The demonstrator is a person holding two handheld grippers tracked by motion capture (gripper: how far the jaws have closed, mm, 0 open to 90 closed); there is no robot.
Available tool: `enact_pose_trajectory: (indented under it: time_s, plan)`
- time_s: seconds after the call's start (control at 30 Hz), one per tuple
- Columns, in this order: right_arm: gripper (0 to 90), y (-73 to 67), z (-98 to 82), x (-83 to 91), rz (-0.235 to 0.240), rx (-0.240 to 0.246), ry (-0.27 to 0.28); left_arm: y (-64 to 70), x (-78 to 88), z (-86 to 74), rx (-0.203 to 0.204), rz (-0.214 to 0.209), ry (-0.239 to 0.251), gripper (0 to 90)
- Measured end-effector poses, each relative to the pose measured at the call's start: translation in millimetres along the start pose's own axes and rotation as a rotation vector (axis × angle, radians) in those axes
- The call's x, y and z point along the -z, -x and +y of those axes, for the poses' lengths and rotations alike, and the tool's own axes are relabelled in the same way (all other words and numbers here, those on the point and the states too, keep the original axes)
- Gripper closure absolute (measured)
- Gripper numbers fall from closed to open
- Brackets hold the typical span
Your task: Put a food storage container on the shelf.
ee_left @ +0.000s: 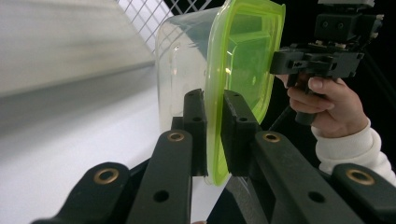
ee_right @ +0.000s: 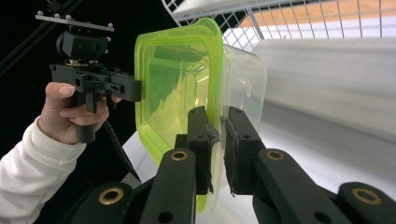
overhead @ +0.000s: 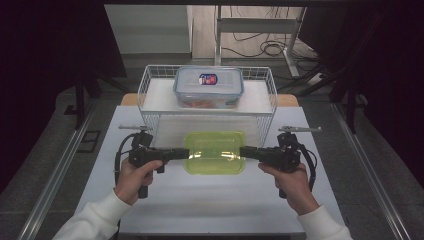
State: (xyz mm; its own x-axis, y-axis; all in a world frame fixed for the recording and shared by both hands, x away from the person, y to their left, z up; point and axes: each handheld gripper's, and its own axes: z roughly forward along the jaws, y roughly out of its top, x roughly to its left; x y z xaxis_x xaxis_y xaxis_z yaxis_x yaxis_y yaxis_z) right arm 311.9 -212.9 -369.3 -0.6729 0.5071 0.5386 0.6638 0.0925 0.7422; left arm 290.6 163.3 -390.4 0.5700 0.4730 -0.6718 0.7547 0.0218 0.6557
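A clear plastic box with a lime-green lid [overhead: 215, 152] hangs level above the white table [overhead: 200, 210], just in front of the wire basket. My left gripper [overhead: 186, 153] is shut on the lid's rim at the box's left end. My right gripper [overhead: 242, 151] is shut on the rim at the right end. In the left gripper view the black jaws [ee_left: 214, 116] pinch the green rim of the box [ee_left: 243, 60], and the right gripper [ee_left: 322, 60] sits in a hand beyond it. In the right gripper view the jaws [ee_right: 217, 135] clamp the box [ee_right: 173, 84], with the left gripper [ee_right: 93, 79] behind.
A white wire basket [overhead: 148, 85] stands at the back of the table. Inside it is a second clear box with a labelled lid [overhead: 208, 87] and something red in it. White sleeves reach in from the bottom edge. Metal rails run along both sides of the table.
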Motion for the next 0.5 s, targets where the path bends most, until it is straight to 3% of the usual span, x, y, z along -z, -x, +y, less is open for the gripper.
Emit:
enact_pose_trajectory:
  time_s: [0.27,0.5]
  plan:
    - [80.9,-9.7,25.5,8.2,0.011,0.034,0.035,17.6,10.1,27.5,-0.050,0.007,0.021,81.4]
    - [80.9,-18.4,46.8,13.5,0.012,0.058,0.047,23.4,16.1,45.3,-0.064,-0.008,0.032,81.5]
